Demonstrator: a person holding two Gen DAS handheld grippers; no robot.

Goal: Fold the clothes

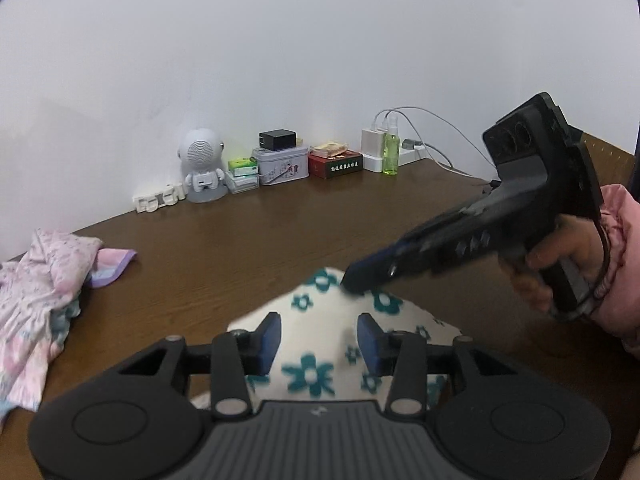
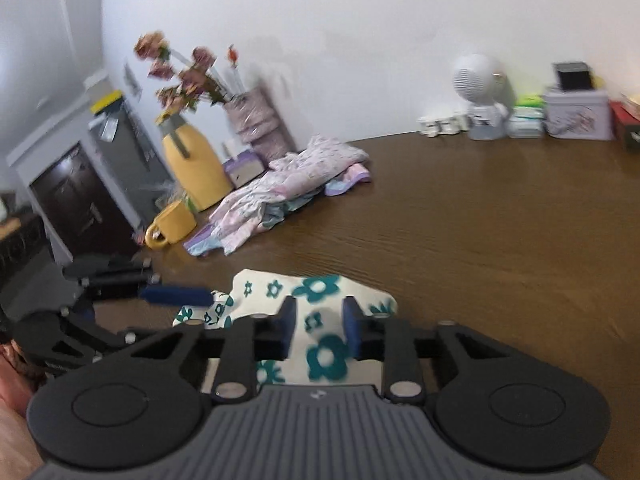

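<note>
Half the floral cloth (image 1: 316, 320) hidden.

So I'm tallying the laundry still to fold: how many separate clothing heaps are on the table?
2. The white cloth with teal flowers lies near both grippers; a crumpled pink floral pile sits at the table's far edge beside the yellow vase. The pile may hide several garments.

A white wall (image 1: 320, 60) is running behind a brown wooden table (image 1: 280, 232). Boxes (image 1: 280, 166), a white robot figure (image 1: 202, 170) and chargers (image 1: 374, 146) are lining its back edge; a yellow vase (image 2: 196, 160) is holding flowers.
</note>
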